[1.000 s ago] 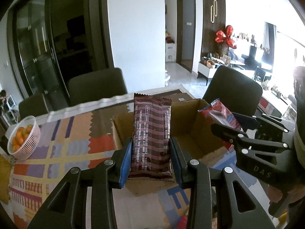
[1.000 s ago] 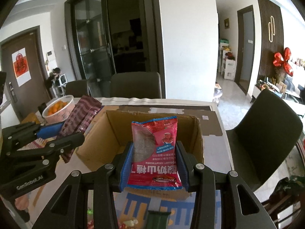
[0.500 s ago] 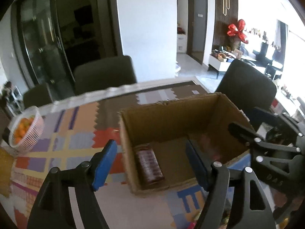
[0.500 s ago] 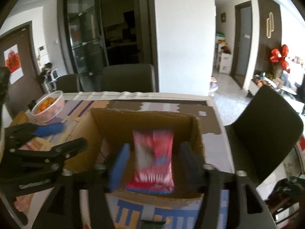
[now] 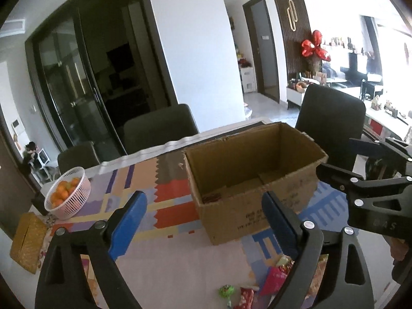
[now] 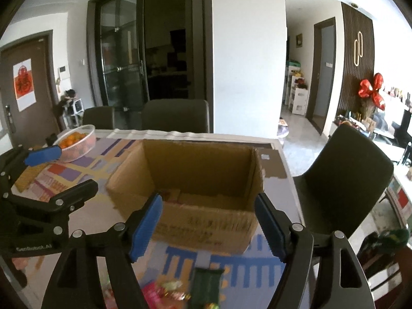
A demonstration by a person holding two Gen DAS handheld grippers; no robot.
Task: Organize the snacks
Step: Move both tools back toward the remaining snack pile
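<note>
Hovering side by side in front of the box (image 5: pixel 253 180), both grippers are carrying nothing: the left gripper (image 5: pixel 203 221) is opening its fingers wide, with only the box's near wall showing in the gap, and the right gripper (image 6: pixel 208 228) is opening too, a little less wide, likewise empty. The box is sitting on the patterned mat (image 5: pixel 170 206) on the desk, top flaps gone, and a dark striped packet (image 5: pixel 211 197) is lying flat on its floor near the left corner; a reddish pack inside is barely showing past the near wall in the right view (image 6: pixel 170 196). More snacks are lying loose on the desk just under the grippers: a pink pack (image 5: pixel 274 280), a green candy (image 5: pixel 226 290), and a dark green pack (image 6: pixel 207 284) right below the right fingers. A basket of oranges (image 5: pixel 68 197) is standing well off to the left. The next move is likely reaching down for those loose snacks, and that is where trouble is waiting: the packs are thin, slippery and partly overlapping, so fingers closing flat may be sliding off or pinching two at once. The two grippers are also working close together, so both diving into the same small heap could be knocking into each other or bumping the light box out of place.
</note>
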